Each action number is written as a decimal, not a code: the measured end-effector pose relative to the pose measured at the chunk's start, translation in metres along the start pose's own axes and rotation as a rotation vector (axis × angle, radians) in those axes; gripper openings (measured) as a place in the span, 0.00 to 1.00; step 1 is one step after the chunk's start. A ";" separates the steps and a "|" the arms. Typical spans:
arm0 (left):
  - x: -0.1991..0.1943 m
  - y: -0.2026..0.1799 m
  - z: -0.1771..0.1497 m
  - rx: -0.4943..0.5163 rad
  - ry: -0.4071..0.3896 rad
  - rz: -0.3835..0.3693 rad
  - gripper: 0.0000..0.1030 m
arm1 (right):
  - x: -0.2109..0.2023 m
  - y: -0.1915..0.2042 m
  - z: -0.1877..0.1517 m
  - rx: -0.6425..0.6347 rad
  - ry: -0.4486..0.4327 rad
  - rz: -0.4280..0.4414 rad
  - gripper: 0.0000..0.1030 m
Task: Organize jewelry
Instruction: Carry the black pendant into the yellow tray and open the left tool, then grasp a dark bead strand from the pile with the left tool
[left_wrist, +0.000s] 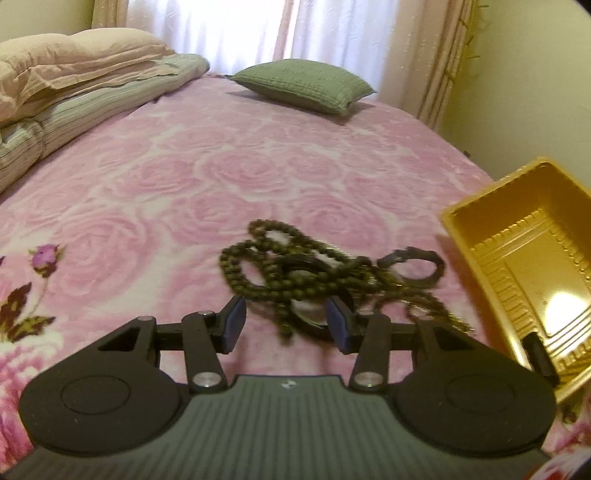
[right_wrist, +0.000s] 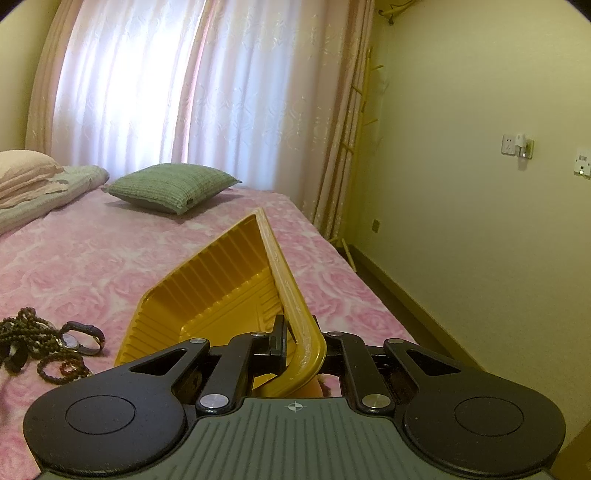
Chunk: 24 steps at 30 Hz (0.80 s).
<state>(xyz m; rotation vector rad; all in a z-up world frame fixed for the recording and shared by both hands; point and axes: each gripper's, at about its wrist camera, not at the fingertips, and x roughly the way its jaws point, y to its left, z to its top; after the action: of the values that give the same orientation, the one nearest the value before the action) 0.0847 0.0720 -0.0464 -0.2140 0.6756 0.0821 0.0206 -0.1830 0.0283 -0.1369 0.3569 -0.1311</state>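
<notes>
Gold tray (right_wrist: 207, 295) tilted, pinched by right claw (right_wrist: 301, 341)

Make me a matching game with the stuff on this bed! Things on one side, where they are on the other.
Things:
1. gold plastic tray
2. dark beaded necklace pile
3. green square cushion
4. dark-strapped wristwatch

Places:
A. far end of the bed, by the curtain
B. before the open left gripper
C. pinched at its rim by the right gripper
D. between beads and tray

Pairs: 1-C, 2-B, 3-A, 4-D
</notes>
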 end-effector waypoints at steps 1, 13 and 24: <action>0.002 0.001 0.001 -0.002 0.006 0.004 0.39 | 0.001 0.001 0.000 -0.002 0.001 -0.002 0.09; 0.015 -0.010 -0.001 0.176 0.018 0.005 0.35 | 0.006 0.005 -0.002 -0.003 0.007 -0.013 0.09; 0.029 -0.038 -0.004 0.570 0.006 0.047 0.18 | 0.008 0.005 -0.002 -0.003 0.009 -0.018 0.09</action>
<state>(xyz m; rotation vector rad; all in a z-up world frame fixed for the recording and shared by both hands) 0.1105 0.0342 -0.0612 0.3496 0.6846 -0.0677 0.0282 -0.1791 0.0229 -0.1423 0.3648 -0.1492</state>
